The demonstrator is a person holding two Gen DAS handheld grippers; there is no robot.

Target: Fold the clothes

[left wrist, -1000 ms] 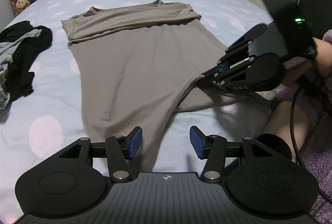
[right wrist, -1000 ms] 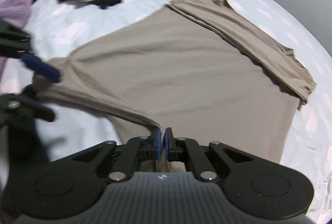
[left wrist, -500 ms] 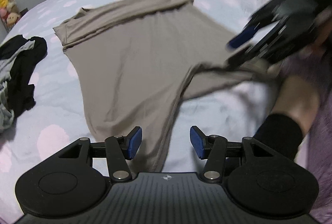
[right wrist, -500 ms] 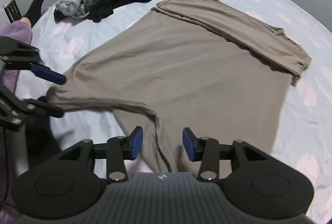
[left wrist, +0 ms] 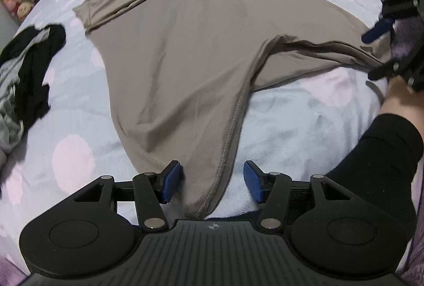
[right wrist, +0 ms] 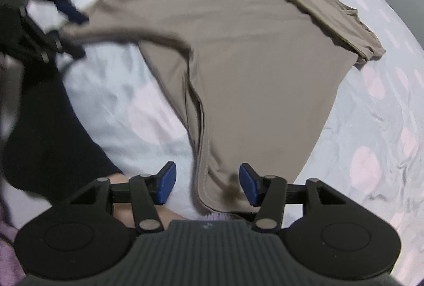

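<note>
A taupe garment (left wrist: 185, 47) lies spread on the bed, its far end folded over; it also shows in the right wrist view (right wrist: 251, 61). My left gripper (left wrist: 212, 181) is open, with one near hem corner (left wrist: 201, 196) lying between its fingers. My right gripper (right wrist: 206, 185) is open too, with the other near hem corner (right wrist: 220, 180) between its blue pads. Each gripper appears at the edge of the other's view, the right gripper (left wrist: 381, 53) at the far right and the left gripper (right wrist: 63, 26) at the upper left.
The bed sheet (left wrist: 304, 106) is pale blue with pink spots. A pile of black and grey clothes (left wrist: 23, 68) lies at the left. Soft toys (left wrist: 13, 0) sit at the far left. A leg in a black sock (left wrist: 376, 153) rests at the right.
My right gripper has opened and let go of the hem, then moved to the other near corner. Both grippers have come low over the hem corners. The left stayed open.
</note>
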